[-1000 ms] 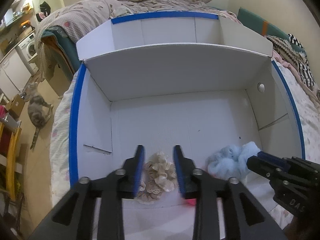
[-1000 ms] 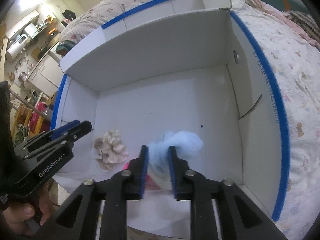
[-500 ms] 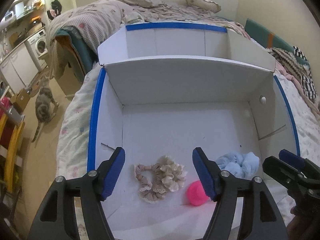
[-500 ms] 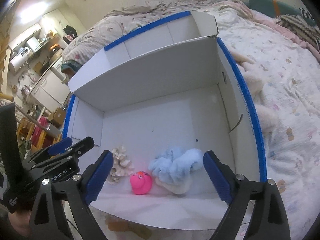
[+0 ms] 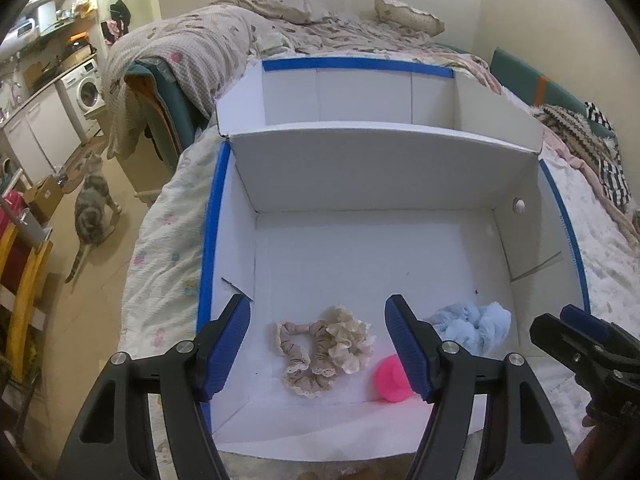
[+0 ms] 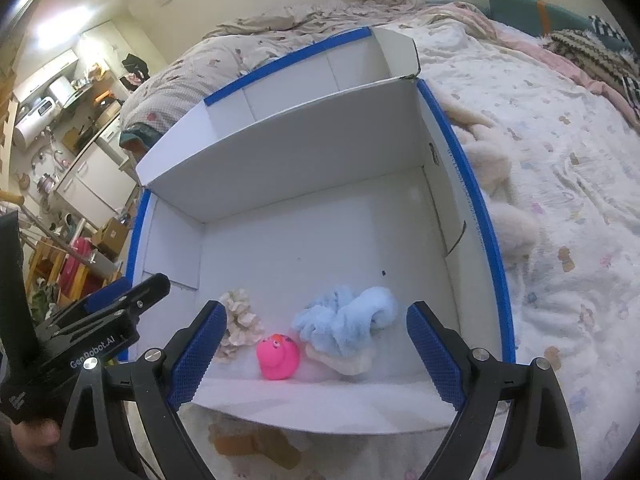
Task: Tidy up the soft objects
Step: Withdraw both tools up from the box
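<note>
A white cardboard box (image 5: 210, 240) with blue-taped rims lies open on the bed. On its floor near the front wall lie beige and cream scrunchies (image 5: 324, 344), a pink rubber toy (image 5: 392, 376) and a fluffy light blue cloth (image 5: 472, 326). My left gripper (image 5: 317, 302) hangs open above the scrunchies, touching nothing. My right gripper (image 6: 317, 308) stands wide open above the pink toy (image 6: 278, 356) and the blue cloth (image 6: 348, 320), its pads clear of both. The scrunchies (image 6: 240, 320) sit left of the toy. Each gripper shows at the edge of the other's view.
The box (image 6: 472, 200) has a raised far flap and a second compartment behind it. A floral quilt (image 6: 560, 240) covers the bed, with a cream plush (image 6: 492, 168) right of the box. A cat (image 5: 92, 208) stands on the floor at left, near a washing machine (image 5: 86, 92).
Both grippers opened and drew back upward: the left let go of the scrunchies, the right let go of the blue cloth. The pink toy has come into view.
</note>
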`<action>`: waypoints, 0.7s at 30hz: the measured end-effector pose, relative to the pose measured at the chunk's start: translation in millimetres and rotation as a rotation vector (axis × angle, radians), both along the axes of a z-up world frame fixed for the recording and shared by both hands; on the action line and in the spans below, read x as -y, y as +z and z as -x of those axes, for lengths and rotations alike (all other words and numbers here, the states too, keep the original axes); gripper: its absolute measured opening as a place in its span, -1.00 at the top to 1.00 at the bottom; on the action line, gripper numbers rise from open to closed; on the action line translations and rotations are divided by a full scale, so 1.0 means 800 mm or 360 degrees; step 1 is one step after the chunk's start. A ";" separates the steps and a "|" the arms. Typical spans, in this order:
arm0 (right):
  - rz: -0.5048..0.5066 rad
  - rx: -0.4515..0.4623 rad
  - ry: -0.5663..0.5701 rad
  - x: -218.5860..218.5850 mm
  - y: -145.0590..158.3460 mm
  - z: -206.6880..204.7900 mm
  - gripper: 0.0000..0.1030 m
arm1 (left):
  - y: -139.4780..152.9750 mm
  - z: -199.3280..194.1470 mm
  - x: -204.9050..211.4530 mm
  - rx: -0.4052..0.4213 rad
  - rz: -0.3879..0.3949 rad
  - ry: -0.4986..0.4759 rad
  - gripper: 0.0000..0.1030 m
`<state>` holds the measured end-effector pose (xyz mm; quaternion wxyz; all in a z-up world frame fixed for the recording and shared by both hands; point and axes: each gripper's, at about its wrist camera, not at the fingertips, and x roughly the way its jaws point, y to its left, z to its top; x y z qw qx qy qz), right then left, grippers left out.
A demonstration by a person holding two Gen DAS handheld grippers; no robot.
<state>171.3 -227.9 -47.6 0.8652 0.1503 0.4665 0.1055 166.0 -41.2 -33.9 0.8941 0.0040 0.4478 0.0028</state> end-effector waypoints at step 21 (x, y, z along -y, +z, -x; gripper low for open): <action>0.0102 0.0161 0.0086 -0.005 0.033 0.082 -0.89 | 0.021 0.093 -0.041 0.0134 -0.0013 0.0092 -0.31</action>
